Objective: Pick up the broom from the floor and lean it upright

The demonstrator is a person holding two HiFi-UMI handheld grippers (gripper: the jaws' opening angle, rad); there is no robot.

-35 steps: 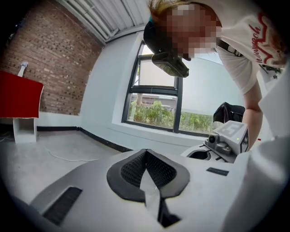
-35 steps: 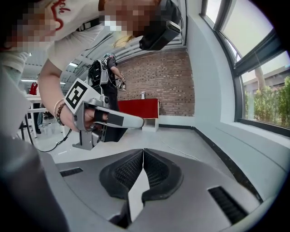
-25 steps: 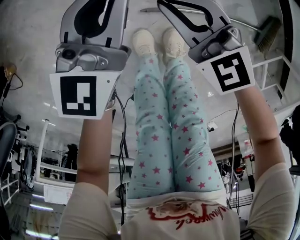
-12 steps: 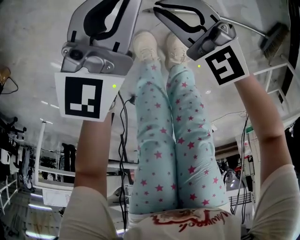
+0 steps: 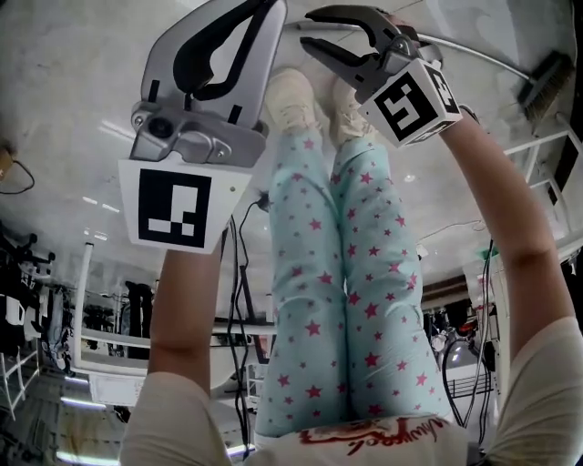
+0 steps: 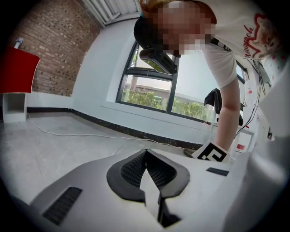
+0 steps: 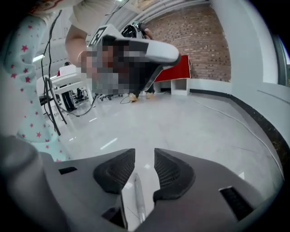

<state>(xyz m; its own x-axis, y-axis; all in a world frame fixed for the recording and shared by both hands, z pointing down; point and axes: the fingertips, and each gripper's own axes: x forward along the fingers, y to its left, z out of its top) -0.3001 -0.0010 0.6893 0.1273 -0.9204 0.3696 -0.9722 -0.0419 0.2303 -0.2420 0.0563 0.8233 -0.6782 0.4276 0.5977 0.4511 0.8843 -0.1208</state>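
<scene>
The broom lies on the pale floor. Its metal handle (image 5: 483,56) runs past the person's shoes to the brush head (image 5: 549,77) at the far right. My right gripper (image 5: 308,27) is low over the handle's near end, beyond the shoes. Its jaws have just been opening and now stand apart. In the right gripper view the silver handle (image 7: 137,199) shows in the gap below the right gripper (image 7: 144,156), and the pads do not press on it. My left gripper (image 5: 270,7) hangs to the left of the shoes. In its own view the left gripper (image 6: 145,156) is shut and holds nothing.
The person's legs in star-print trousers (image 5: 351,273) fill the middle of the head view. A white frame (image 5: 547,136) stands at the right near the brush head. Black cables (image 5: 241,273) hang at the left. A red and white cabinet (image 7: 179,72) stands by the brick wall.
Both grippers have sunk toward the floor. The right one has tipped further down, and its jaws, shut before, have parted over the broom handle.
</scene>
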